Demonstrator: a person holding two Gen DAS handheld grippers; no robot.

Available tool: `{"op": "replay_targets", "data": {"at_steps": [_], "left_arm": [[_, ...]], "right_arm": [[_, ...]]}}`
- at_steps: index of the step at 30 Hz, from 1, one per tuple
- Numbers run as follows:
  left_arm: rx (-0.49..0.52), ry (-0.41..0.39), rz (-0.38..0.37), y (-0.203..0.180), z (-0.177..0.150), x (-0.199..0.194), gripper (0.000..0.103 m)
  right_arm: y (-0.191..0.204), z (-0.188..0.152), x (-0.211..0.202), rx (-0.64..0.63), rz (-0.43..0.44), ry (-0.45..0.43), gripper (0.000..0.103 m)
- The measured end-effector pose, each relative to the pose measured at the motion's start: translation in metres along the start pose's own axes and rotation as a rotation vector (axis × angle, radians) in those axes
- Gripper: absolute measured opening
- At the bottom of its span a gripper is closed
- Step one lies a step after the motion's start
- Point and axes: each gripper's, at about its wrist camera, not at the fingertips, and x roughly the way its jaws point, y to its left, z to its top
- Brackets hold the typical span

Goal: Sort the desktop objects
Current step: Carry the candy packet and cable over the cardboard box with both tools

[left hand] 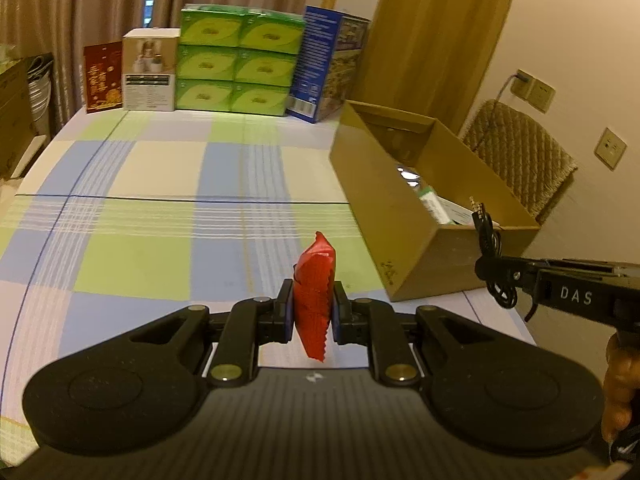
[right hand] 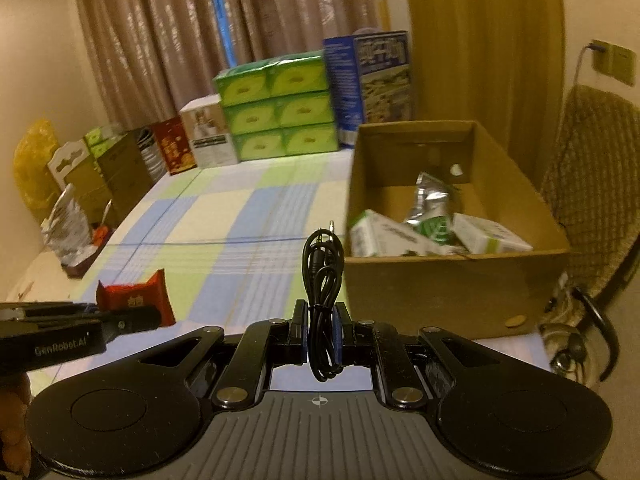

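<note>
A: Nearest the lenses, both tools are loaded. Left gripper [left hand: 312,314] has its fingers pinched on a red snack packet [left hand: 314,300], held on edge above the table; sawtooth crimped ends, glossy foil. From the right wrist view the packet [right hand: 136,300] shows its face with gold characters, too small to read.

B: Right gripper [right hand: 322,332]?

A: Fingers pressed on a coiled black audio cable [right hand: 322,276], bundle tied mid-length, jack plug sticking up at the top. Same cable [left hand: 490,240] appears in the left view, hanging beside the near corner of the cardboard box [left hand: 424,256].

B: Room to move?

A: Checked tablecloth [left hand: 160,184] in blue, green and cream runs bare from the grippers to the far row of cartons. Box sits at the right edge of the table, open-topped, its near wall [right hand: 440,292] just ahead of the right gripper. Inside: white-and-green cartons [right hand: 384,236] and a silver pouch [right hand: 430,196]. A wicker chair [left hand: 520,152] stands beyond the box.

B: Writing?

A: "DAS" on the right tool's side [left hand: 576,296]; "GenRobot.AI" on the left tool [right hand: 60,348]. At the far edge: red card [left hand: 103,76], white carton [left hand: 150,68], six stacked green tissue packs [left hand: 240,60], blue box [left hand: 320,64]. Print unreadable. Curtains [left hand: 80,8] behind.
</note>
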Motion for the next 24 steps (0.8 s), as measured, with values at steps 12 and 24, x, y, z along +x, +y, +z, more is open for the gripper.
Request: {"op": "replay_targets", "data": {"at_steps": [12,24], "left_arm": [[0.057,0.023,-0.060,-0.043,0.002,0.015,0.013],[0.108,0.026,-0.118,-0.080,0.011,0.028,0.013]], "right_arm": [[-0.045,-0.003,-0.022,0.059,-0.068,-0.024,0.008],[-0.073,0.003,-0.035,0.095,-0.114,-0.049,0.008]]}}
